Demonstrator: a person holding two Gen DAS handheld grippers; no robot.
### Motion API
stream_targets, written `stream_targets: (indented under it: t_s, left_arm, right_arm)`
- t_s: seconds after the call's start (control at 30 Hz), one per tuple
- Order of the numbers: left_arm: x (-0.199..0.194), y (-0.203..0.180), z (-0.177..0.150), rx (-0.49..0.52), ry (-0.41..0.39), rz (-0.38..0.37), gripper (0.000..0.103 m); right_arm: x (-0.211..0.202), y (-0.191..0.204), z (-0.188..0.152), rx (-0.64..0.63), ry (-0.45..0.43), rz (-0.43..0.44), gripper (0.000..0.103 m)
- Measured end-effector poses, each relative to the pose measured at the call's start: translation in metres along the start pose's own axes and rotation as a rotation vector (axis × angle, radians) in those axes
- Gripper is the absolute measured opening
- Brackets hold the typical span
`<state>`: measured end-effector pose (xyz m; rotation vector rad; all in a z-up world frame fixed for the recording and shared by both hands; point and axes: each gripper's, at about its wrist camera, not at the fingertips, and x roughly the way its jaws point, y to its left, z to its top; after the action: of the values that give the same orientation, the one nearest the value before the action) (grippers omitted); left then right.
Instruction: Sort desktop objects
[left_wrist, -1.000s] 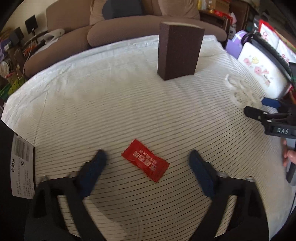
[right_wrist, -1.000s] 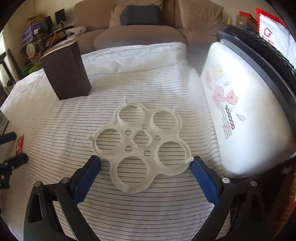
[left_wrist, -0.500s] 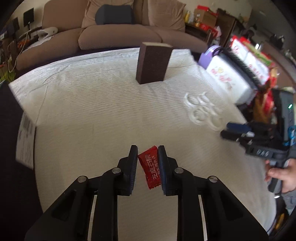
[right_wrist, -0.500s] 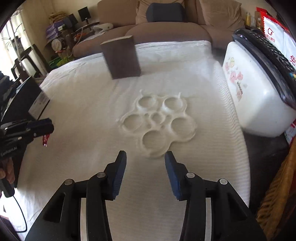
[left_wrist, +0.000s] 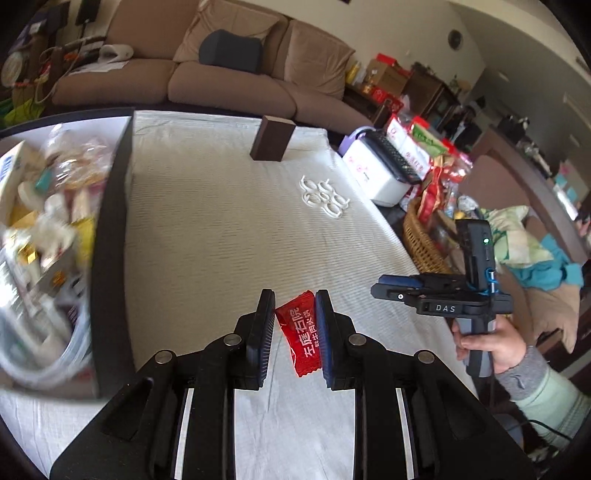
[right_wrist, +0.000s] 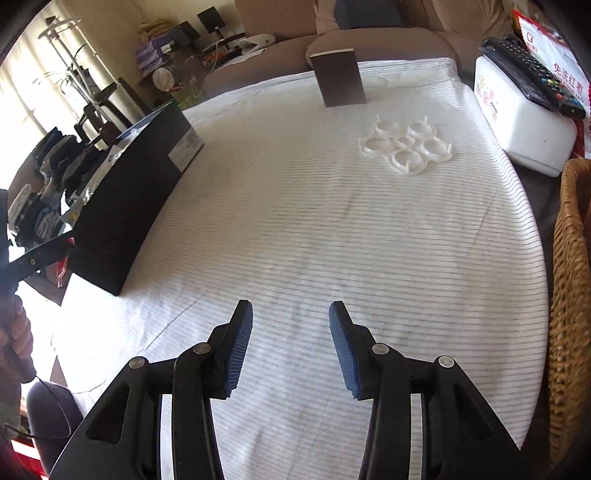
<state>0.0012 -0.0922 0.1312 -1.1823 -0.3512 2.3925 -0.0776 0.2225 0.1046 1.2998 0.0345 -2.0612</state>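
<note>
My left gripper (left_wrist: 294, 294) is shut on a red snack packet (left_wrist: 301, 334), which hangs between the pads above the striped white cloth (left_wrist: 229, 229). A black box (left_wrist: 110, 240) full of sundries lies just left of it. My right gripper (right_wrist: 290, 304) stands open and empty over the cloth's near part, and shows side-on (left_wrist: 384, 286) in the left wrist view, held by a hand. A white plastic ring plate (right_wrist: 406, 146) lies flat well beyond it. A brown block (right_wrist: 340, 79) stands upright at the far end.
A white container (right_wrist: 517, 110) with a black remote (right_wrist: 528, 70) on top sits at the right edge. A wicker basket (right_wrist: 569, 295) stands right of the table. A sofa (left_wrist: 221, 85) runs behind it.
The left gripper shut on the red packet, lifted it and moved left until the black box came into view. The right gripper narrowed and drew back from the ring plate.
</note>
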Motion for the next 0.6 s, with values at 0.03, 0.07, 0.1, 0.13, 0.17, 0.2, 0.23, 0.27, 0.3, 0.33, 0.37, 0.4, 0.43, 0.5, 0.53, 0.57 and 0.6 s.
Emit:
stream_targets:
  t_s: [0.03, 0.07, 0.1, 0.13, 0.17, 0.2, 0.23, 0.27, 0.3, 0.33, 0.37, 0.4, 0.43, 0.5, 0.53, 0.57, 0.6]
  left_arm:
    - [-0.010, 0.002, -0.004, -0.010, -0.004, -0.004, 0.020]
    - [-0.018, 0.004, -0.007, -0.021, -0.010, -0.004, 0.020]
    - [-0.025, 0.006, -0.010, -0.026, -0.019, -0.001, 0.020]
    - [-0.033, 0.007, -0.013, -0.024, -0.027, 0.010, 0.020]
    - [-0.038, 0.009, -0.015, -0.021, -0.033, 0.024, 0.020]
    - [-0.043, 0.012, -0.018, -0.030, -0.043, 0.033, 0.020]
    - [-0.048, 0.016, -0.020, -0.049, -0.056, 0.031, 0.020]
    - [-0.052, 0.020, -0.023, -0.066, -0.067, 0.023, 0.020]
    - [-0.056, 0.024, -0.025, -0.080, -0.079, 0.019, 0.020]
    - [-0.059, 0.027, -0.026, -0.089, -0.087, 0.018, 0.020]
    - [-0.061, 0.030, -0.027, -0.094, -0.095, 0.016, 0.020]
    - [-0.063, 0.032, -0.028, -0.096, -0.102, 0.016, 0.020]
    - [-0.066, 0.035, -0.029, -0.097, -0.110, 0.021, 0.020]
    - [-0.068, 0.040, -0.027, -0.098, -0.130, 0.028, 0.020]
    - [-0.069, 0.044, -0.027, -0.104, -0.145, 0.023, 0.020]
    - [-0.072, 0.048, -0.027, -0.113, -0.161, 0.016, 0.021]
    - [-0.074, 0.053, -0.027, -0.127, -0.178, 0.004, 0.021]
  right_arm:
    - [-0.001, 0.008, 0.000, -0.006, -0.002, 0.016, 0.045]
    - [-0.002, 0.015, 0.000, -0.012, -0.005, 0.027, 0.045]
    - [-0.002, 0.024, 0.002, -0.019, -0.009, 0.035, 0.045]
    - [-0.001, 0.033, 0.004, -0.030, -0.012, 0.043, 0.044]
    - [0.001, 0.042, 0.007, -0.039, -0.015, 0.049, 0.045]
    - [0.006, 0.051, 0.011, -0.048, -0.019, 0.057, 0.052]
    - [0.012, 0.060, 0.017, -0.056, -0.027, 0.065, 0.057]
    - [0.019, 0.069, 0.023, -0.069, -0.040, 0.076, 0.069]
    - [0.028, 0.080, 0.031, -0.091, -0.054, 0.078, 0.083]
    - [0.039, 0.092, 0.041, -0.126, -0.068, 0.068, 0.088]
    - [0.049, 0.102, 0.049, -0.162, -0.079, 0.055, 0.093]
    - [0.063, 0.113, 0.059, -0.202, -0.082, 0.048, 0.097]
    - [0.079, 0.123, 0.071, -0.242, -0.071, 0.045, 0.098]
    - [0.116, 0.137, 0.091, -0.311, -0.014, 0.008, 0.100]
    - [0.137, 0.143, 0.101, -0.344, 0.020, -0.020, 0.100]
    - [0.153, 0.146, 0.109, -0.373, 0.041, -0.044, 0.100]
    - [0.167, 0.149, 0.115, -0.400, 0.051, -0.056, 0.100]
